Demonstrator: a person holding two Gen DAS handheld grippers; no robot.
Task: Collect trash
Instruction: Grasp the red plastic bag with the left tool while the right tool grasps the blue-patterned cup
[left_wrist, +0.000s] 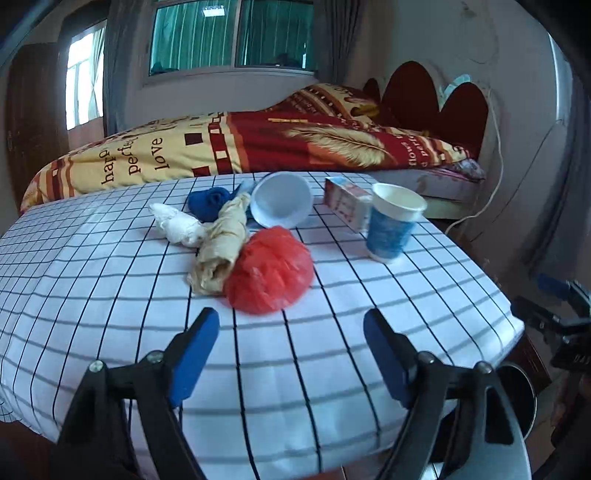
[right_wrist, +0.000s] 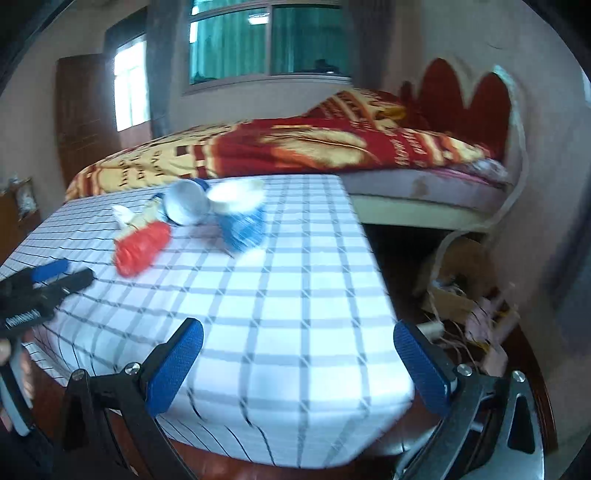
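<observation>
Both grippers' fingers, left (left_wrist: 291, 325) and right (right_wrist: 298, 338), spread empty before the red bag (left_wrist: 269, 271).

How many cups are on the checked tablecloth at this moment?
2. A blue patterned paper cup stands upright on the right, beside a small carton. A white cup lies on its side behind the red bag. Other cups may be hidden behind the pile.

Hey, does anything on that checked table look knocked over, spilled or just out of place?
Yes. The white cup lies tipped on its side behind the red plastic bag, mouth facing the camera, while the blue paper cup beside it stands upright. No spill shows on the checked tablecloth.
</observation>
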